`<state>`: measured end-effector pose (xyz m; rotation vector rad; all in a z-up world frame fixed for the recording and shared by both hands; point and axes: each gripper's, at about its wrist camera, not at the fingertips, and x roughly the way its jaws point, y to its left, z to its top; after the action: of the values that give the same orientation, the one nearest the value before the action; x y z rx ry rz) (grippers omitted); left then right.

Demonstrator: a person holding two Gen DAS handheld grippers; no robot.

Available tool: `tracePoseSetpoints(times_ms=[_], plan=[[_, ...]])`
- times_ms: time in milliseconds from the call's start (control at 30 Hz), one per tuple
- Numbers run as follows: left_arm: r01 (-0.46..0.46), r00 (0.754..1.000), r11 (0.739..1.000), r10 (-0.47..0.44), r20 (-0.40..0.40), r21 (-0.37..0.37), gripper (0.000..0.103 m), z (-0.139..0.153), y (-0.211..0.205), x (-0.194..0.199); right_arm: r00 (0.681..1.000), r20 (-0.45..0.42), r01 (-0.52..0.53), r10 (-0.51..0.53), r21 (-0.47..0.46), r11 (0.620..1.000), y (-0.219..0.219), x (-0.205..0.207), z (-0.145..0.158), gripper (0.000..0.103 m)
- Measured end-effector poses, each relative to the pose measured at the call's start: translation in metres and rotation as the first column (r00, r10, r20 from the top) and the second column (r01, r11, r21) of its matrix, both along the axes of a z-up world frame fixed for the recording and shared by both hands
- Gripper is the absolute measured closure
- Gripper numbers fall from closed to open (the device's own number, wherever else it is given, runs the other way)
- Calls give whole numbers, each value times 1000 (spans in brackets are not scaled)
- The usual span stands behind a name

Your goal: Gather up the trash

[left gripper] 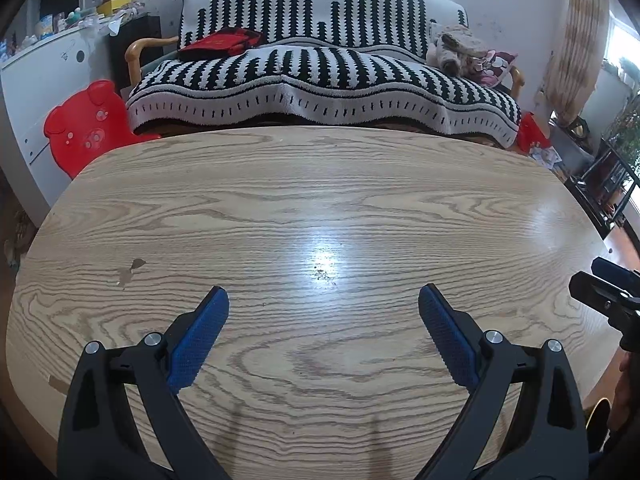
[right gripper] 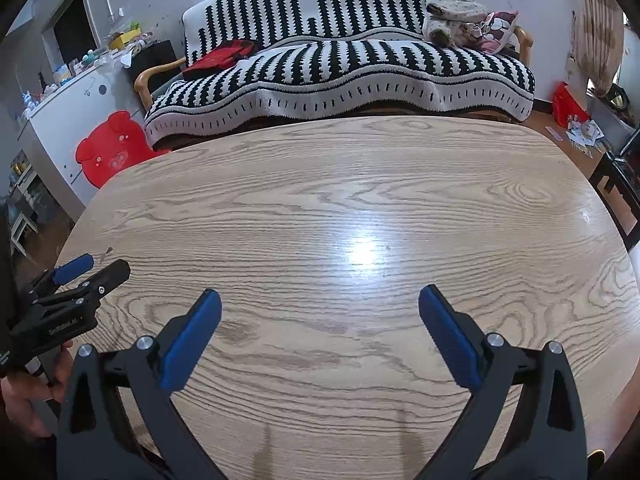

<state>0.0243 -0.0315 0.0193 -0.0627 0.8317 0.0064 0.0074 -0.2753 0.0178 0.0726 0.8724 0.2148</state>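
At far left stood a red bear-shaped plastic chair [left gripper: 82,130], then the black blue-padded left gripper [left gripper: 323,300] and right gripper [right gripper: 320,300], both spread wide over the oval oak-grain table [left gripper: 320,208], no trash visible, a black-and-white striped sofa [left gripper: 320,76] behind.

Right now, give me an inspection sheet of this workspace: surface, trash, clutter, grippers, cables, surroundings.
Surface: wooden table, glossy, with a small chipped mark toward its left side.
Trash: nothing seen on the tabletop.
Clutter: small dark specks near the glare; otherwise nothing seen.
Grippers: left gripper open, holding nothing; right gripper open, holding nothing.
Cables: nothing seen.
Surroundings: striped sofa behind the table with a red bag on it; red bear-shaped chair at left; scattered papers on the floor at right.
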Motion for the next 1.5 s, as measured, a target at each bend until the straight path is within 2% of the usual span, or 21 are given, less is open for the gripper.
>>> tracePoseSetpoints(times_ms=[633, 1500], plan=[[-3, 1000, 1000, 3, -4, -9, 10, 0, 0, -2, 1000, 7, 23, -23, 3, 1000, -14, -9, 3, 7], [-8, 1000, 1000, 8, -8, -14, 10, 0, 1, -3, 1000, 3, 27, -27, -1, 1000, -12, -11, 3, 7]])
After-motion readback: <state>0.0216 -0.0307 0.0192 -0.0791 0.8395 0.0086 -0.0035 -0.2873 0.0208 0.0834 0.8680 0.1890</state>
